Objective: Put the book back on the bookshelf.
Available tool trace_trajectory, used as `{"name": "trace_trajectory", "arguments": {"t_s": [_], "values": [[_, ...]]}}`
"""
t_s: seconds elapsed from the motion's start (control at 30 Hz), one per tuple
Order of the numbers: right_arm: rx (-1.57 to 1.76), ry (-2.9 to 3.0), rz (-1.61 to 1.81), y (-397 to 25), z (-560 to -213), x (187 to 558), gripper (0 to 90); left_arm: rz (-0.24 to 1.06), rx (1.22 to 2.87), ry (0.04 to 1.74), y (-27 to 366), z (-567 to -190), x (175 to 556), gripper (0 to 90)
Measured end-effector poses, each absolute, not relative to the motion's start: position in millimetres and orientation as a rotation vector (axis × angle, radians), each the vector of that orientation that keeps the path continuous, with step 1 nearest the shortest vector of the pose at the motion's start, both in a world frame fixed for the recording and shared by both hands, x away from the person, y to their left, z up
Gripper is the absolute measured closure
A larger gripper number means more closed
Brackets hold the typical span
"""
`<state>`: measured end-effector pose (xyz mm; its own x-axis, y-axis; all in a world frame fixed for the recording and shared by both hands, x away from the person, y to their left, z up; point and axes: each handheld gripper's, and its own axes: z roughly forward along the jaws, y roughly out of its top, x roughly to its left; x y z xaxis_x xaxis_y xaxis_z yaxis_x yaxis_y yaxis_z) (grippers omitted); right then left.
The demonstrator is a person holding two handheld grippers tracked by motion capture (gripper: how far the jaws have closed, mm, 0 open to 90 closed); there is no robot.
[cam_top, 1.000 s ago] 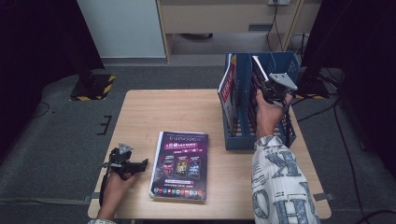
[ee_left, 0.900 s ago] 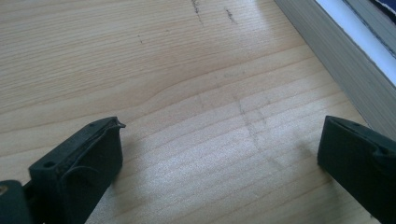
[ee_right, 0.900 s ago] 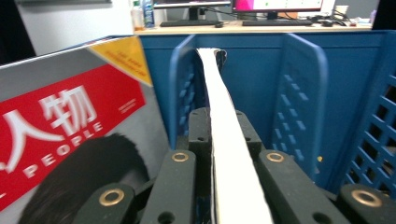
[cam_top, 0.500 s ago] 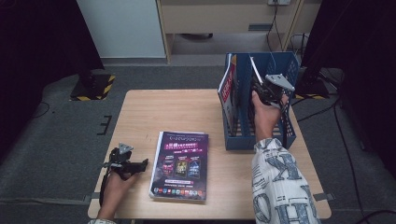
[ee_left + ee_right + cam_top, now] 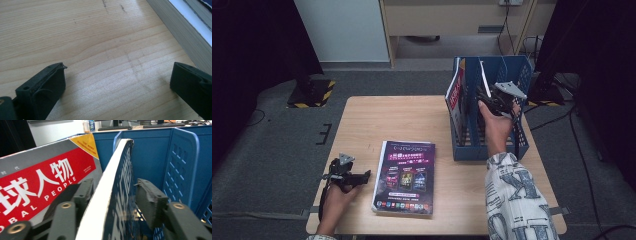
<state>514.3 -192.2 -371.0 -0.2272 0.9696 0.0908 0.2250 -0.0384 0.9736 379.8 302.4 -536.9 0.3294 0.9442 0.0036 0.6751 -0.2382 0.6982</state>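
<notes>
A blue file rack (image 5: pixel 468 150) stands on the right half of the wooden table (image 5: pixel 407 120). A red and grey magazine (image 5: pixel 454 96) leans in its left slot. My right gripper (image 5: pixel 490 98) is shut on a blue-covered magazine (image 5: pixel 484 75), which stands tilted in the middle slot. In the right gripper view the black jaws (image 5: pixel 115 192) flank this blue magazine (image 5: pixel 120 170), with the red magazine (image 5: pixel 45 182) to its left and the rack wall (image 5: pixel 181 165) to its right. My left gripper (image 5: pixel 362 176) lies open on the table beside a purple-covered magazine (image 5: pixel 406 176), holding nothing.
In the left gripper view bare wood lies between the jaws (image 5: pixel 117 77), and the page edge of the purple magazine (image 5: pixel 180 32) runs along the upper right. A cabinet (image 5: pixel 452 20) and dark floor lie beyond the table's far edge.
My right gripper has carried the blue magazine leftward and lower into the rack. The left gripper and the purple magazine have stayed put.
</notes>
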Motion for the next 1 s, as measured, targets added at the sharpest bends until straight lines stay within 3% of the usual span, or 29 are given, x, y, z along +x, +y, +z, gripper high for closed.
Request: {"name": "trace_trajectory", "arguments": {"t_s": [0.7, 1.0], "values": [[1.328, 1.583, 1.363, -197, -372, 485, 20.3, 0.577, 2.004, 1.413, 303, -537, 380, 0.0], [1.313, 1.603, 1.404, -199, -374, 463, 18.6, 0.569, 2.015, 1.393, 303, -537, 379, 0.0]]}}
